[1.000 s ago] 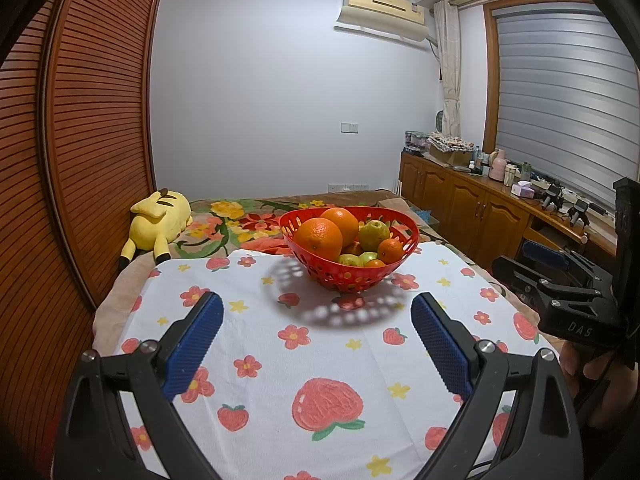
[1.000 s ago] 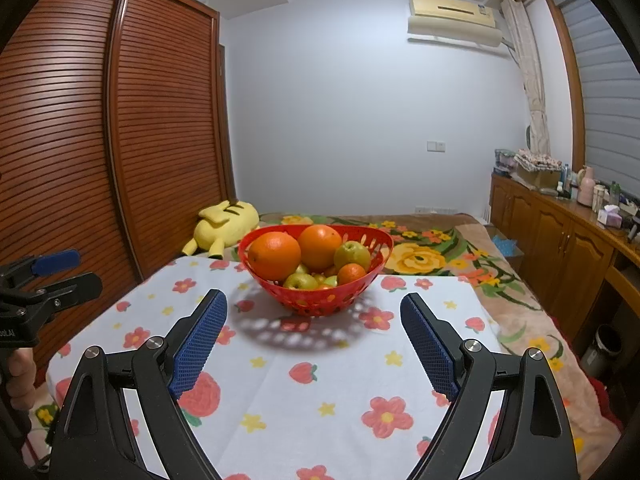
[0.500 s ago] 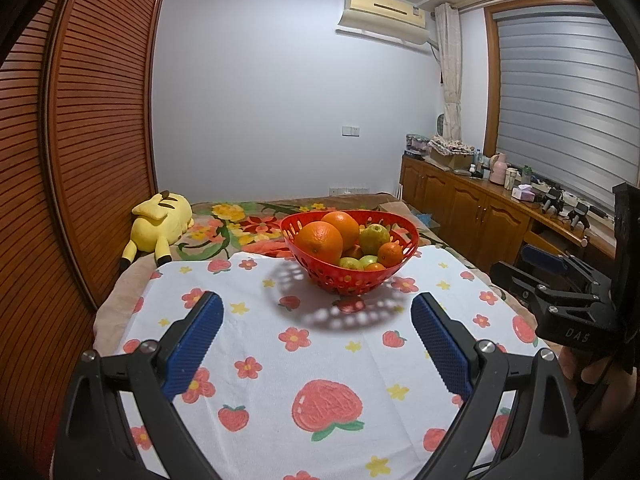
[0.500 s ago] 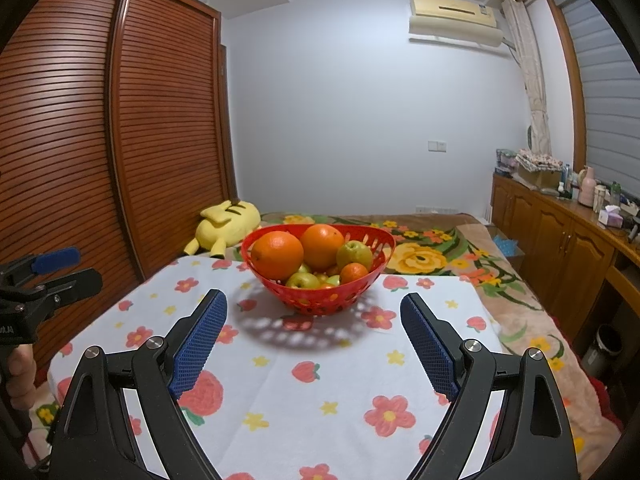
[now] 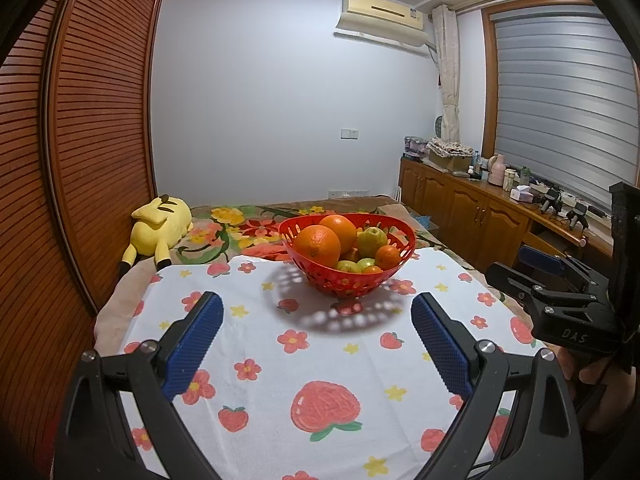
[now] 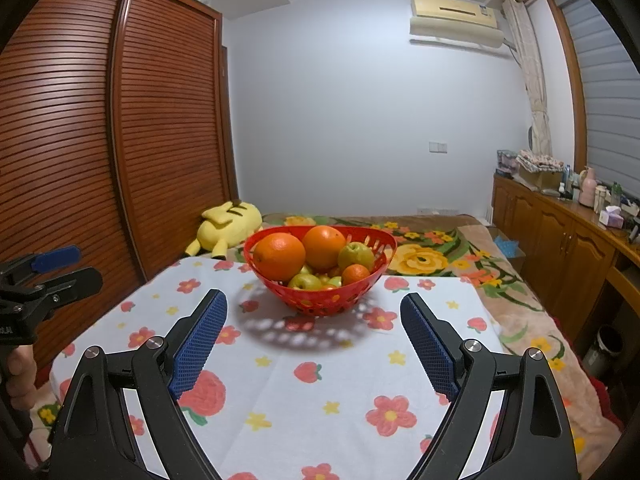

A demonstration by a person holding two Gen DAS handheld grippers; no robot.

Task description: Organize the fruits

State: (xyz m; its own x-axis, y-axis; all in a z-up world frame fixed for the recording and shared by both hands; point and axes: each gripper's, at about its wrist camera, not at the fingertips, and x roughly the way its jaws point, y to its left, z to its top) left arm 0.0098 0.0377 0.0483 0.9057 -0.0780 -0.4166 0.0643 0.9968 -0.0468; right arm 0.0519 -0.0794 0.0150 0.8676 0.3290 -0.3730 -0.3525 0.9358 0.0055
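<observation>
Presently: red basket [image 5: 347, 280] heaped with fruit, standing near the far edge of the flowered cloth [image 5: 320, 360], about midway between its side edges. Two large oranges [image 6: 279, 256] riding high above the rim; green apples [image 6: 356, 255] and a small tangerine [image 6: 355, 274] wedged lower. Left gripper [image 5: 316, 328] and right gripper [image 6: 314, 326] both spread wide, empty, short of the basket, holding nothing. Likely trouble: lifting a top orange could loosen the pile, letting round fruit roll off the far edge onto the bed. Light perforated basket may skid or tip if nudged by a fingertip. Smooth rind likely to slip from narrow blue pads [image 6: 200, 340].
</observation>
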